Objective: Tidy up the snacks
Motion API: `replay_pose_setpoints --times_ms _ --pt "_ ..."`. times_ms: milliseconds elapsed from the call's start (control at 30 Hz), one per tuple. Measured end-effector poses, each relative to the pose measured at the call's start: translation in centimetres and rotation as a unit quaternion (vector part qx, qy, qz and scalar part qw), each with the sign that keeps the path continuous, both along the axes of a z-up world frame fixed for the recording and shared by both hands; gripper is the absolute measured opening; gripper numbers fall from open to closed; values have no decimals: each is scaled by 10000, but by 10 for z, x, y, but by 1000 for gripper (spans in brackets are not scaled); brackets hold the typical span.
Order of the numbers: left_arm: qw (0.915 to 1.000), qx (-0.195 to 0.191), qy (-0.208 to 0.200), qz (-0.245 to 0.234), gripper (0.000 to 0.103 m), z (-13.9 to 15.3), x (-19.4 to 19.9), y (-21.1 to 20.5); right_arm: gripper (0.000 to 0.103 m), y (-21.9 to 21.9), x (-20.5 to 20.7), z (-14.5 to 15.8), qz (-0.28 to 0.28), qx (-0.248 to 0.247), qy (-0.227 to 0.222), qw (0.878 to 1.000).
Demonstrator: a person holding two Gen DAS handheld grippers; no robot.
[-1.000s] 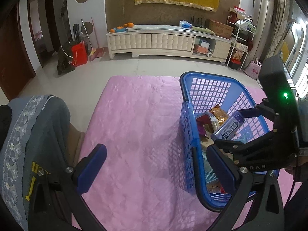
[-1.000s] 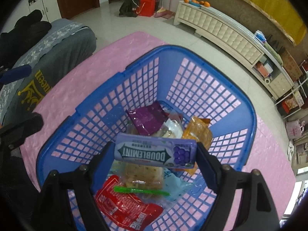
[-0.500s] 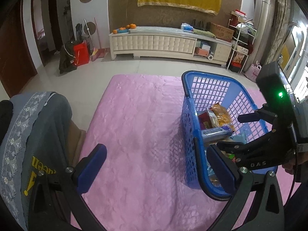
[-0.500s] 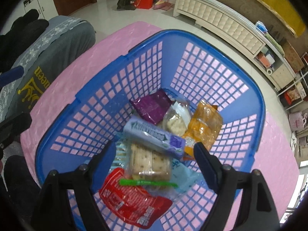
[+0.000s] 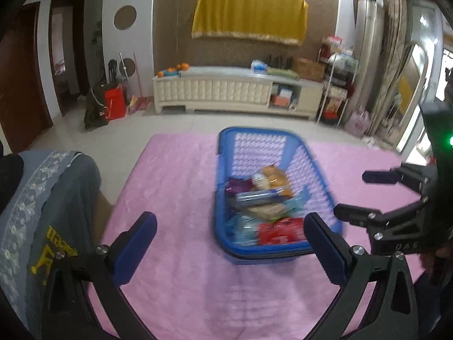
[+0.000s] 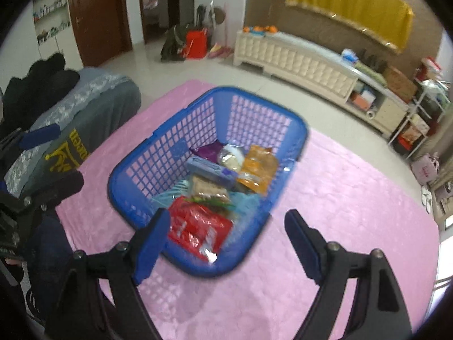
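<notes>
Dropped gum pack point(image 6: 211, 170) lies in blue basket point(image 6: 158, 153); both tongs point(image 6: 226, 243) point(image 5: 229, 243) wide, empty.

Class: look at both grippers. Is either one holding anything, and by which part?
Nothing is held. The left gripper and right gripper are both open and empty; the snacks lie in the blue basket.

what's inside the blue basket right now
The blue basket holds a red packet, a gum pack, crackers, an orange packet and a purple packet. Whatever lies beneath them is covered.
</notes>
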State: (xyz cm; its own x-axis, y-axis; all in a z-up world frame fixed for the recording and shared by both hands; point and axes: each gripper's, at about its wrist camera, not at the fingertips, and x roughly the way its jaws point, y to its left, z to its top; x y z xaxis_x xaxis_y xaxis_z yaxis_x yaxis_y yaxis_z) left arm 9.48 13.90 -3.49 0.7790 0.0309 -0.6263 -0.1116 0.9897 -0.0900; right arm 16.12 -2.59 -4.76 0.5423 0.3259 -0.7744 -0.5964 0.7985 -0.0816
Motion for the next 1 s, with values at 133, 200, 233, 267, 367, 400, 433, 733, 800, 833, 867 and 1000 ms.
replay_pose_setpoints --times_ms 133,200,233,267,367,400,433,733,800,833,867,1000 --pt "9992 -78 -376 65 102 18 -30 -24 86 -35 -33 23 -322 347 -498 9976" --pt "9987 -37 -496 72 102 27 -44 -37 88 -49 -49 31 -468 567 -655 9951" --pt "9985 -16 -548 70 102 31 -51 -43 88 -57 -59 36 -529 700 -749 9933" --pt "9982 14 -600 74 102 35 -58 -49 89 -61 -66 40 -559 771 -831 9920" --pt "9962 66 -858 142 102 48 -83 -67 89 -75 -91 52 -660 1025 -1105 9864" --pt "9955 65 -938 153 102 51 -92 -72 89 -79 -98 55 -713 1092 -1174 9845" --pt "9948 95 -1001 175 102 55 -99 -79 89 -82 -105 57 -760 1131 -1240 9829" --pt "9919 296 -1232 64 102 59 -141 -117 97 -115 -168 67 -1108 1532 -1722 9668" --pt "9917 286 -1251 29 102 58 -147 -121 99 -119 -174 67 -1139 1582 -1714 9657" --pt "9918 289 -1241 19 102 57 -149 -123 99 -119 -176 66 -1144 1595 -1706 9656" --pt "9918 290 -1242 2 102 56 -150 -125 99 -121 -179 64 -1137 1626 -1703 9652" --pt "9922 355 -1193 -21 102 51 -153 -132 101 -128 -186 61 -1240 1809 -1736 9601"
